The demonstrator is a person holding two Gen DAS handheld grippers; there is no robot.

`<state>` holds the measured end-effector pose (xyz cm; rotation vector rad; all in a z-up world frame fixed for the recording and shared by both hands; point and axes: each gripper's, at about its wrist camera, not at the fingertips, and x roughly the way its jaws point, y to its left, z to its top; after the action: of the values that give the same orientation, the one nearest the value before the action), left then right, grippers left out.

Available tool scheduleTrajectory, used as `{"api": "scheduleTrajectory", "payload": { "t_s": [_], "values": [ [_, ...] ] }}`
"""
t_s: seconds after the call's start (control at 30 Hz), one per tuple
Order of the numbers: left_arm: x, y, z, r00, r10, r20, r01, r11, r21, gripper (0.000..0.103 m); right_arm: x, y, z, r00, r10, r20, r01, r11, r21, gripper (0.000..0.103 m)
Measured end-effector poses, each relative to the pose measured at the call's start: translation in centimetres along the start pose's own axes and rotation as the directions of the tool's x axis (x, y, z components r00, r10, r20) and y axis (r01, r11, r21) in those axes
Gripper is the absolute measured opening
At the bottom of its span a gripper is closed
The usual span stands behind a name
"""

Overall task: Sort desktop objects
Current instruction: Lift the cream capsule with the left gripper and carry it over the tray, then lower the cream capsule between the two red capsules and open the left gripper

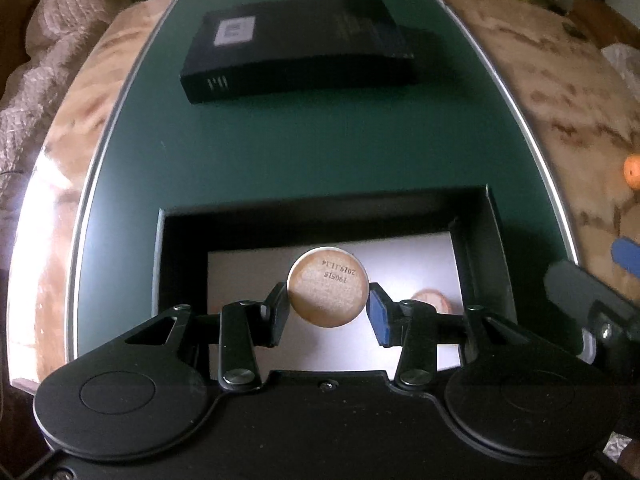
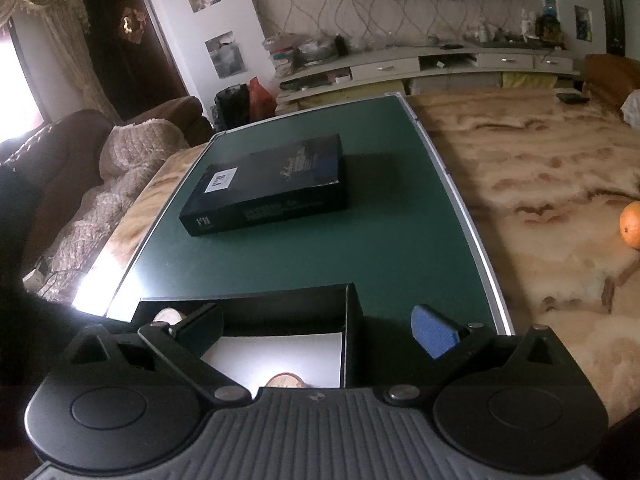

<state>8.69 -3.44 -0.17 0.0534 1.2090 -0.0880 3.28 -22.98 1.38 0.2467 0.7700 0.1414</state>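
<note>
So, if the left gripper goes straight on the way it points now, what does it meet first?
Probably the white bottom of the open black box. The left gripper, shut on a round tan disc, points steeply down into that box. A second disc lies slightly aside; depth is unclear.

A small round tin, its tan base stamped with a date code, is held above an open black box with a white floor. A second round tin lies inside the box. A closed black box lies flat farther back.
</note>
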Motion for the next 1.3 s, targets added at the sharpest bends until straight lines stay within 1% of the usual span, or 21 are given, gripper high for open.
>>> {"api": "scheduleTrajectory", "payload": {
  "t_s": [0.2,0.33,0.67,0.83,1.3],
  "values": [
    [-0.2,0.4,-2.1,0.999,-0.006,-0.035,0.006,1.000,-0.014,0.041,-0.2,0.1,-0.2,1.000,-0.005,0.000,0.005,1.000,-0.002,0.103],
    [0.1,0.5,-2.6,0.999,-0.003,-0.048,0.002,1.000,-0.019,0.041,-0.3,0.1,-0.3,1.000,-0.008,-0.001,0.008,1.000,-0.003,0.103],
    [1.5,0.8,-2.9,0.997,0.007,-0.071,-0.009,1.000,-0.029,0.041,-0.4,0.3,-0.6,1.000,-0.011,-0.001,0.011,1.000,-0.008,0.103],
    [2.6,0.7,-3.0,0.995,0.010,-0.097,-0.013,0.999,-0.030,0.041,-0.4,0.3,-0.8,1.000,-0.012,-0.003,0.012,1.000,-0.006,0.103],
    [4.2,0.1,-3.0,0.990,0.023,-0.140,-0.026,1.000,-0.015,0.041,-0.4,0.0,-0.8,1.000,-0.013,-0.005,0.013,1.000,0.001,0.103]
  ]
}}
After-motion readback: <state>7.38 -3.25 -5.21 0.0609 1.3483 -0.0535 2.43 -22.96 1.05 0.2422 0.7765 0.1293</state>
